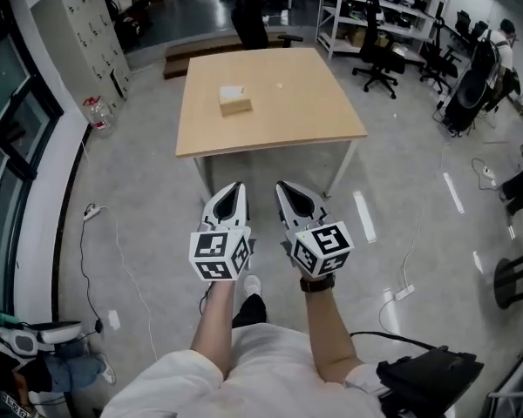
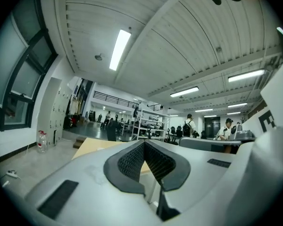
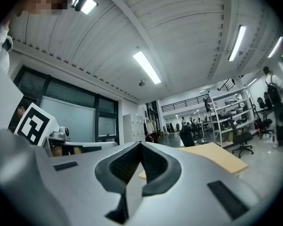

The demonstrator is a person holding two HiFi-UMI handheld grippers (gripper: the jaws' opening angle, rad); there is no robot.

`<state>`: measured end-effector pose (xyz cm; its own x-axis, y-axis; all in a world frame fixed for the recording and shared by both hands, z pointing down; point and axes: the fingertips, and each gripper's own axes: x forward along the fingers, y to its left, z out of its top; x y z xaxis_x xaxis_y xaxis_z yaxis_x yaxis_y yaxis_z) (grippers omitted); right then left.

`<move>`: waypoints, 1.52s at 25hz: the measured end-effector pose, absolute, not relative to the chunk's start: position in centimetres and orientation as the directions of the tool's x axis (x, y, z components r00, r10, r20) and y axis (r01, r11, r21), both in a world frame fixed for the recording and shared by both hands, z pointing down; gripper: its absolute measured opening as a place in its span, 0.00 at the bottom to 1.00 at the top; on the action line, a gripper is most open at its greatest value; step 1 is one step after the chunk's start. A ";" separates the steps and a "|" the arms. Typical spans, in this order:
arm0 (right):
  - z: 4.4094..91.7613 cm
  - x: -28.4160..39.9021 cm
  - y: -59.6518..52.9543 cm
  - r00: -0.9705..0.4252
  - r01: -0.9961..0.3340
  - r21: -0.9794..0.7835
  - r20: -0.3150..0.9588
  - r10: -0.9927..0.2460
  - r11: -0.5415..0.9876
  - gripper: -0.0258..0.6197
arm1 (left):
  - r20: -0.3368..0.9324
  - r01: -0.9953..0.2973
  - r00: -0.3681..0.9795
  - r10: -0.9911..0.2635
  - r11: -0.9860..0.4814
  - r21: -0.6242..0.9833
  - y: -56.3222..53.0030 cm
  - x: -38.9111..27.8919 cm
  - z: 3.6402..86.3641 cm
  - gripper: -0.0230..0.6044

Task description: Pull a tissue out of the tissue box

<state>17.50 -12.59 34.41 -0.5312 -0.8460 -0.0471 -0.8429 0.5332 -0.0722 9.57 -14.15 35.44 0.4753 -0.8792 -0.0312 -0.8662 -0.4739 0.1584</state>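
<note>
Left gripper (image 1: 236, 186) has its jaws pressed together on nothing and points level at the wooden table (image 1: 270, 143). The tissue box (image 1: 234, 100) sits on the tabletop, left of centre. It is almost straight ahead of this gripper and well apart from it, set square to the table edges. Right gripper (image 1: 281, 185), just beside the left, is likewise closed and empty, and probably slightly farther from the box. Only bare floor and the table's near edge lie between. An office chair (image 1: 260, 23) stands beyond the table, out of the way.

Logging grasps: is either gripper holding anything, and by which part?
Nothing. Left gripper and right gripper are shut, empty; tissue box lies apart on the table.
</note>
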 end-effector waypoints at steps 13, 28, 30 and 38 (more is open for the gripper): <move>30.5 8.6 -33.7 -0.610 -0.791 0.008 -0.075 -0.789 0.611 0.04 | -0.155 -0.886 0.411 -0.898 -0.433 0.165 -34.9 0.9 30.5 0.04; 35.7 6.7 -51.2 -0.624 -0.781 -0.015 0.008 -0.781 0.624 0.04 | -0.091 -0.886 0.430 -0.898 -0.439 0.147 -51.1 -0.7 35.3 0.04; 36.6 6.1 -53.9 -0.634 -0.773 -0.014 0.016 -0.773 0.634 0.04 | -0.083 -0.888 0.426 -0.901 -0.434 0.152 -54.1 -1.1 36.3 0.04; 39.0 8.8 -67.7 -0.615 -0.789 -0.044 0.054 -0.787 0.613 0.04 | -0.010 -0.874 0.459 -0.888 -0.454 0.172 -67.7 2.0 40.1 0.04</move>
